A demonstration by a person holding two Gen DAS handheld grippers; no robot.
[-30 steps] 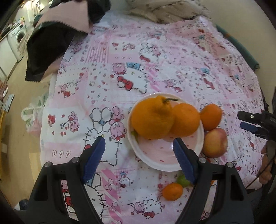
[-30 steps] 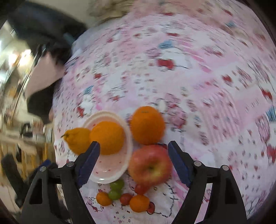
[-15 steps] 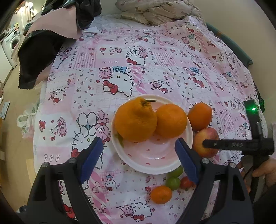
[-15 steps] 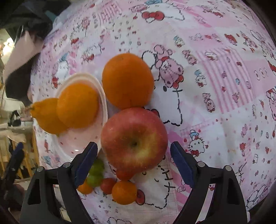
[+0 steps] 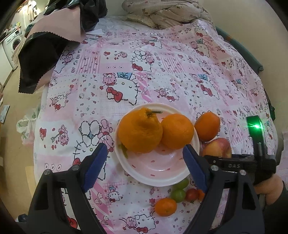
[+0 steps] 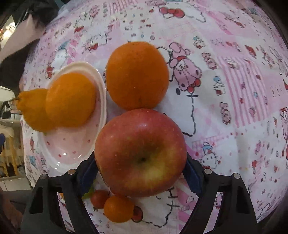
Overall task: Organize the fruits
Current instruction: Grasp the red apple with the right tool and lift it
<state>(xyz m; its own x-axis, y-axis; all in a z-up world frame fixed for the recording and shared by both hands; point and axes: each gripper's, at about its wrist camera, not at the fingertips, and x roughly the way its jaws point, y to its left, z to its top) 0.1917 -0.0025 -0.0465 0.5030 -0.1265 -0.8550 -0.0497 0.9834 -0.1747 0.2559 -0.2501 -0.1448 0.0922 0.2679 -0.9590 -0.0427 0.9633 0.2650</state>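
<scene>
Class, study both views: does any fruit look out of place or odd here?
Yes. Only two citrus fruits sit in the plate. The orange, apple, green grapes and small tangerine lie loose on the cloth beside it. Nothing looks spilled or damaged.

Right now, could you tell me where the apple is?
In the right wrist view, the apple sits between the right gripper fingers, just right of the plate.

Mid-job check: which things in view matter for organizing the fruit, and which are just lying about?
Job:
pink plate
knobbly orange
round orange
loose orange
apple
small orange
green grapes
cherry tomato
right gripper

Lying about:
black-and-pink cloth
rumpled bedding
</scene>
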